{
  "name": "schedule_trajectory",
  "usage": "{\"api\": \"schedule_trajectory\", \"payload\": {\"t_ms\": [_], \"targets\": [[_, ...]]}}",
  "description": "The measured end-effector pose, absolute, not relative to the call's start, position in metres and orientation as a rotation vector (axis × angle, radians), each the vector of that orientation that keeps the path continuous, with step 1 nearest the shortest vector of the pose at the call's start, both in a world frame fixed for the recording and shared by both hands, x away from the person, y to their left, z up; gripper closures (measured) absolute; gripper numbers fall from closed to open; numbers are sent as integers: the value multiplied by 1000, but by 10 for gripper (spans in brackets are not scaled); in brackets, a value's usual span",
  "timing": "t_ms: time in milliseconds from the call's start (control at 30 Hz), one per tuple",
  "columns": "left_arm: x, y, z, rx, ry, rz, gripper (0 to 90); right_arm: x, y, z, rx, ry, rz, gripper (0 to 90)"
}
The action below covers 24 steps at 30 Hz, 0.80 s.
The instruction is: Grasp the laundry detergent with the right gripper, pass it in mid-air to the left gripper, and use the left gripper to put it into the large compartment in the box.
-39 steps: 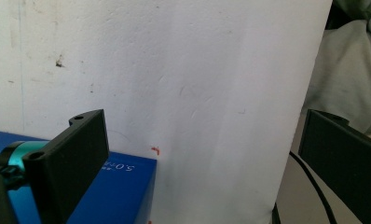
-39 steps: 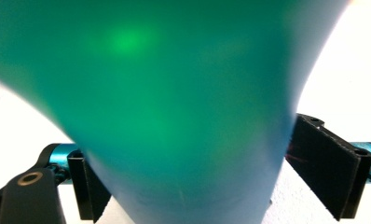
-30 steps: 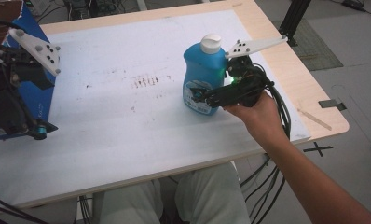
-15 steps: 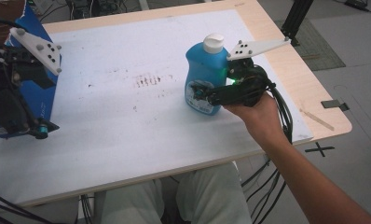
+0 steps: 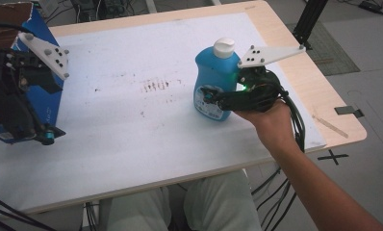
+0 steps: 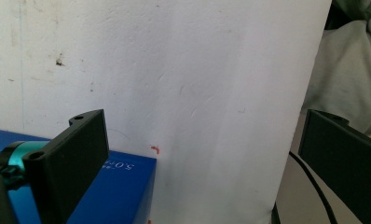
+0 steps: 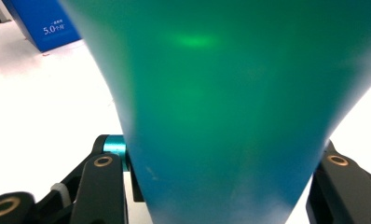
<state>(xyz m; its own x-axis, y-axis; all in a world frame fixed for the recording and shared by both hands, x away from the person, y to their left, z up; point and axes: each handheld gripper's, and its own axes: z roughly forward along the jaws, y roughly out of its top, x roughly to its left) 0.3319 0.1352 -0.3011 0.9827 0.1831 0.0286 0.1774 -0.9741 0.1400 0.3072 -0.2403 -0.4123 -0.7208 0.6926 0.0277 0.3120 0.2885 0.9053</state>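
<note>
From the high view, the right gripper [image 5: 210, 96] is reaching in from the right side of the table [image 5: 132, 139], the person's right hand [image 5: 269, 118] wrapped around its body. Its jaws are sitting on either side of a blue bottle [image 5: 213, 79] with a white cap [image 5: 224, 48], which is standing upright on the white table cover. The grey three-cornered plate [image 5: 271, 54] is riding above the gripper, just beside the bottle's shoulder. Well apart from it, over at the far left, the left gripper [image 5: 47, 139] is hanging low in front of a blue box [image 5: 47, 103], its tip pointing down toward the cover.

Switching to the left gripper view: the two black jaws of the left gripper [image 6: 200, 172] are standing wide apart with nothing between them but white cover. The blue box [image 6: 123, 191] is lying just behind the jaw on the left of this view, its white print showing. Past the other jaw, a pale trouser leg [image 6: 346, 70] is showing beyond the table's edge.

Now the right gripper view: the bottle [image 7: 230, 107] is looming huge and teal-green right between the jaws of the right gripper [image 7: 218, 186], and both jaws are pressing against its sides, clamped on it. Away up beyond the left-hand jaw, the blue box [image 7: 44, 25] is sitting on the white surface.
</note>
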Motion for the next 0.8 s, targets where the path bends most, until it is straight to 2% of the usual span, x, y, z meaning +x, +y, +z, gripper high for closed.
{"api": "schedule_trajectory", "payload": {"t_ms": [400, 800], "targets": [[331, 137, -293, 2968, 278, 78, 16, 307, -242, -400, 858, 2237, 1407, 457], [330, 132, -276, 2956, 244, 82, 17, 315, -233, -366, 634, 2405, 1380, 456]]}}
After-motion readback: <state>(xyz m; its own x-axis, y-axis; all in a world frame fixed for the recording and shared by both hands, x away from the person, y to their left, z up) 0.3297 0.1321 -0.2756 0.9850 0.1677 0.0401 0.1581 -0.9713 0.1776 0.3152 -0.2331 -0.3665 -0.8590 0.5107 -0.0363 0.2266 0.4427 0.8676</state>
